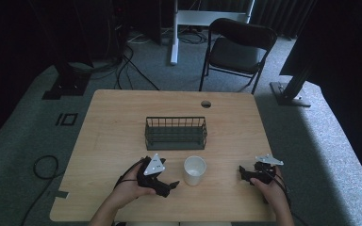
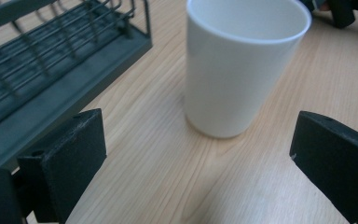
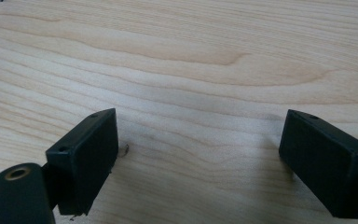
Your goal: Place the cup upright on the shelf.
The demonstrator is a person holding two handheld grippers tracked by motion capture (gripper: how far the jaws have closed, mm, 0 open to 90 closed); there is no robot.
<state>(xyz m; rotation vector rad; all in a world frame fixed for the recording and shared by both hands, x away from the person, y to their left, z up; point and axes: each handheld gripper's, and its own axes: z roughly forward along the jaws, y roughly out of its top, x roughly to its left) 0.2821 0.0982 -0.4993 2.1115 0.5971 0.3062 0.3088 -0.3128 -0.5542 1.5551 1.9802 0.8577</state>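
Item 1, left gripper [image 1: 169, 184]: held in the person's left hand [image 1: 134, 186] at the near left of the wooden table [image 1: 122, 117], grey three-cornered plate on top. Jaws spread wide, holding nothing. In the left gripper view the two black jaws stand far apart at the bottom corners with bare wood between them; the gripper [image 2: 198, 154] points at the cup, which sits just ahead of the gap and touches neither jaw.

Item 2, white cup [image 1: 194, 170]: upright on the table, mouth open upward, near the front edge and between the two grippers, closer to the left one. In the left gripper view the cup [image 2: 237, 70] stands past the jaw tips, a little right of centre, its base flat on the wood.

Item 3, right gripper [image 1: 242, 174]: held in the person's right hand [image 1: 271, 186] at the near right of the table, well apart from the cup. Jaws wide open, empty. In the right gripper view the gripper [image 3: 198, 144] looks at bare wood grain between its two jaws.

Item 4, dark wire basket [image 1: 176, 133]: rectangular, at the table's centre, just beyond the cup. In the left gripper view its corner and base [image 2: 51, 93] lie to the left of the cup, apart from it.

Item 5, black folding chair [image 1: 238, 49]: on the carpet beyond the far edge of the table.
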